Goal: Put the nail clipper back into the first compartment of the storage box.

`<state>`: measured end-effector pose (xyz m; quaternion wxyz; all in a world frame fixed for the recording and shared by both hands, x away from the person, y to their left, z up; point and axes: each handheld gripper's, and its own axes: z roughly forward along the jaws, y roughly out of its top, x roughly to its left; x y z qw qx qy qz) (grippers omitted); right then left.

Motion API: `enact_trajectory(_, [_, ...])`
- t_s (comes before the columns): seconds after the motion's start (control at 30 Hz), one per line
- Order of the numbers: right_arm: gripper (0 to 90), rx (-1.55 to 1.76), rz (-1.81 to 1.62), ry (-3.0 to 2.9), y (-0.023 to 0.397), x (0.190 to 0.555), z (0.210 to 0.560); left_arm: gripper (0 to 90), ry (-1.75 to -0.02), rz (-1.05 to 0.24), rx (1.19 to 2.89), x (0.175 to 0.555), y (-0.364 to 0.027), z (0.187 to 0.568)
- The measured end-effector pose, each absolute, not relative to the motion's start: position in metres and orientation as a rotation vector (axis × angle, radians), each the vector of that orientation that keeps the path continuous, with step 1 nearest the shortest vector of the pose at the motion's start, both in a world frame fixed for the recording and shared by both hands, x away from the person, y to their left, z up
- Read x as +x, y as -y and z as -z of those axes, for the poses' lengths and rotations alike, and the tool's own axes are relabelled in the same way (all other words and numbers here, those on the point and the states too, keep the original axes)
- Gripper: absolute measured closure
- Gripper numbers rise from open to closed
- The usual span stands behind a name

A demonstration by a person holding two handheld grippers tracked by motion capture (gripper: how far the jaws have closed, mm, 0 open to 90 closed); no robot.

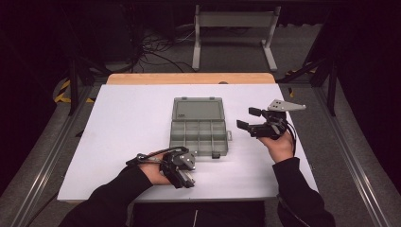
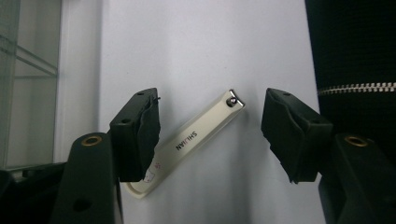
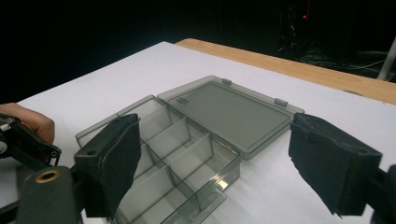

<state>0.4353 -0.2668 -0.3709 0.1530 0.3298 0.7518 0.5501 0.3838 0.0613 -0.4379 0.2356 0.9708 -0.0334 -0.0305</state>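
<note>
Cream nail clipper [image 2: 187, 142] flat on the white bench [image 1: 123, 123], left gripper [image 2: 210, 133] fingers spread around it, seemingly not pinching, right gripper [image 1: 249, 119] fingers spread beside the open compartment box [image 1: 198, 125]

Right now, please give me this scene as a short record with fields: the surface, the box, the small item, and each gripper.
surface: white table
box: grey clear organizer box, lid open and lying flat, compartments look empty
small item: cream nail clipper, flat on the table near the person's edge
left gripper: left gripper points down over the nail clipper, which lies between its jaws; the pads are not pressing on it
right gripper: right gripper is open, holds nothing, and is aimed at the box from its right
</note>
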Motion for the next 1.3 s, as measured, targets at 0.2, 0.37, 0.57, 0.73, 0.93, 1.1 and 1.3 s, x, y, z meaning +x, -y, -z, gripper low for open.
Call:
enact_trajectory(0.2, [17.0,0.940,-1.580,-2.158,0.2664,0.4355,0.3712,43.7,0.093,0.064,2.663,0.3841,-0.0617,0.4374])
enact_trajectory(0.37, [17.0,0.939,-1.577,-2.162,0.2655,0.4354,0.3714,48.0,0.102,0.036,2.671,0.3831,-0.0620,0.4368])
enact_trajectory(0.57, [16.9,0.936,-1.578,-2.166,0.2649,0.4358,0.3720,53.7,0.096,0.026,2.674,0.3829,-0.0621,0.4361])
enact_trajectory(0.73, [16.8,0.933,-1.577,-2.169,0.2641,0.4360,0.3724,59.4,0.099,0.028,2.676,0.3827,-0.0623,0.4355])
enact_trajectory(0.93, [16.7,0.930,-1.578,-2.172,0.2636,0.4359,0.3726,70.4,0.113,0.014,2.678,0.3818,-0.0619,0.4348])
enact_trajectory(1.1, [16.7,0.925,-1.577,-2.173,0.2627,0.4357,0.3726,76.8,0.108,-0.005,2.681,0.3803,-0.0617,0.4344])
enact_trajectory(1.3, [16.7,0.925,-1.577,-2.174,0.2626,0.4358,0.3728,77.5,0.125,-0.030,2.700,0.3790,-0.0604,0.4330])
